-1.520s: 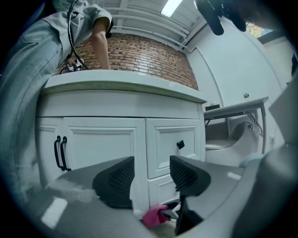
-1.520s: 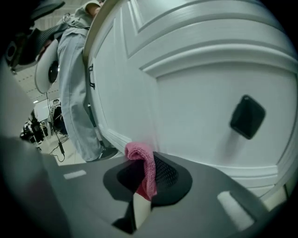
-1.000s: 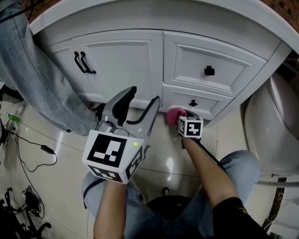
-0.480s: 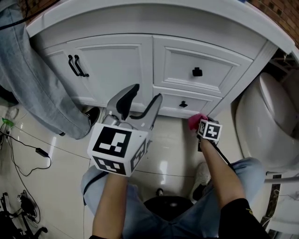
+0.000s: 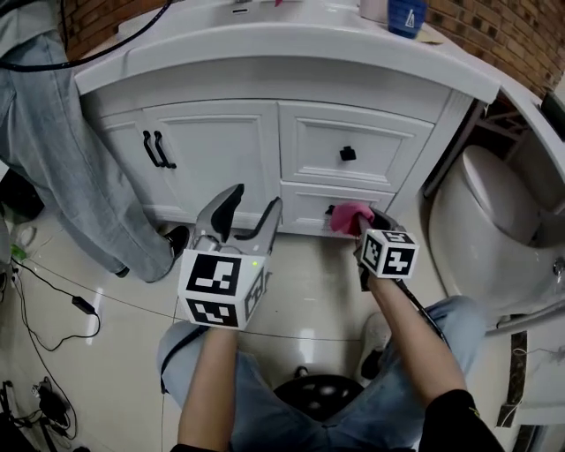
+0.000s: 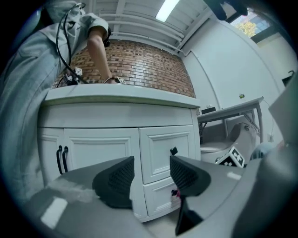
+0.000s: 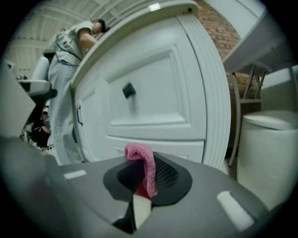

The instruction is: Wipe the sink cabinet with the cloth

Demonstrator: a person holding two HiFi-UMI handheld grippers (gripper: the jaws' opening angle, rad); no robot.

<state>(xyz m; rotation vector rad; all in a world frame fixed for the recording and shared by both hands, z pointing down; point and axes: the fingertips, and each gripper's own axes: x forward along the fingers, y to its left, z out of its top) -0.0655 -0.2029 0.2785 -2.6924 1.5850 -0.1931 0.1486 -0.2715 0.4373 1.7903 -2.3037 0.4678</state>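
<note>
Right gripper (image 5: 357,226): jaws pinched on the pink cloth (image 5: 350,215). In the right gripper view a fold of the cloth sticks up from between the closed pads. I see the cloth held at the front of the lower drawer (image 5: 305,208) of the sink cabinet (image 5: 221,141), just beside that drawer's small black knob (image 5: 329,210). I can't confirm that it touches the panel.

Left gripper (image 5: 252,208): jaws spread, nothing between them. It hangs above the floor (image 5: 115,353) in front of the cabinet, aimed at the seam between the door and the drawers, clear of the cabinet face.

Cabinet is white. Door on the left carries 2 black handles (image 5: 157,148). Upper drawer (image 5: 353,132) has 1 black knob (image 5: 348,154). A blue container (image 5: 406,16) stands on the worktop (image 5: 291,44) near its right end.

A white toilet (image 5: 477,221) is right of the cabinet. A person in grey trousers (image 5: 62,159) stands at the cabinet's left end. A thin cable (image 5: 53,291) lies on the floor tiles at left.
</note>
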